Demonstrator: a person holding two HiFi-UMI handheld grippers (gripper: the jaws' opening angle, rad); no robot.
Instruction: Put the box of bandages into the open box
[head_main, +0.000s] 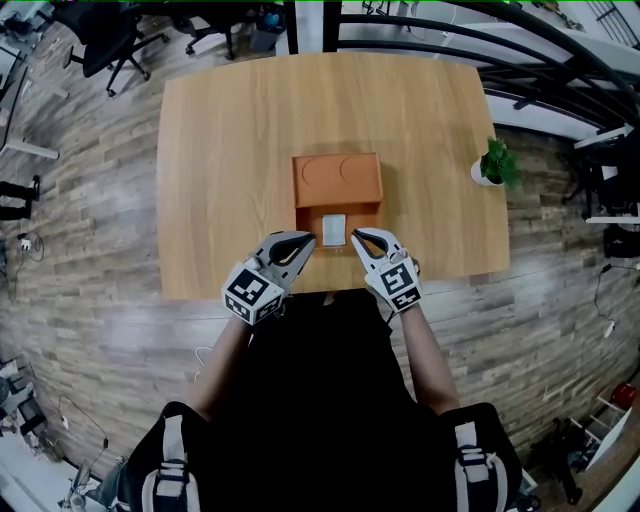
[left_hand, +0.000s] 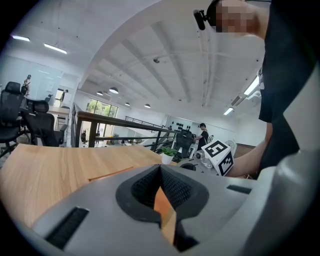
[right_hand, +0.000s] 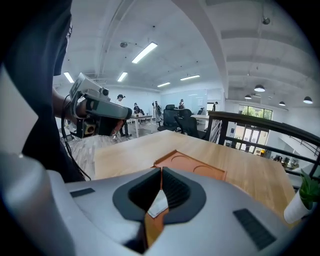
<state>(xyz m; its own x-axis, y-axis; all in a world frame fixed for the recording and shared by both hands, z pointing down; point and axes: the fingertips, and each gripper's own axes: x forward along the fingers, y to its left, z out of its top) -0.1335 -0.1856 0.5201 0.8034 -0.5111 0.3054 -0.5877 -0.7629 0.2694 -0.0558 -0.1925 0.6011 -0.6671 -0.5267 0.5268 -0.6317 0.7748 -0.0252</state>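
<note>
The open orange box (head_main: 304, 222) lies near the table's front edge, its lid (head_main: 338, 178) folded back flat behind it. Inside the tray lies the white box of bandages (head_main: 334, 229). My left gripper (head_main: 310, 239) is shut and empty, its tips at the tray's near left corner. My right gripper (head_main: 355, 236) is shut and empty too, at the near right corner. In the right gripper view (right_hand: 161, 171) the bandage box (right_hand: 159, 205) shows below the closed jaws, with the lid (right_hand: 192, 165) beyond. In the left gripper view (left_hand: 160, 168) only orange shows behind the jaws.
A small potted plant (head_main: 493, 165) stands at the wooden table's (head_main: 220, 150) right edge. Office chairs (head_main: 110, 40) stand beyond the far left corner and a dark railing (head_main: 520, 50) runs past the far right.
</note>
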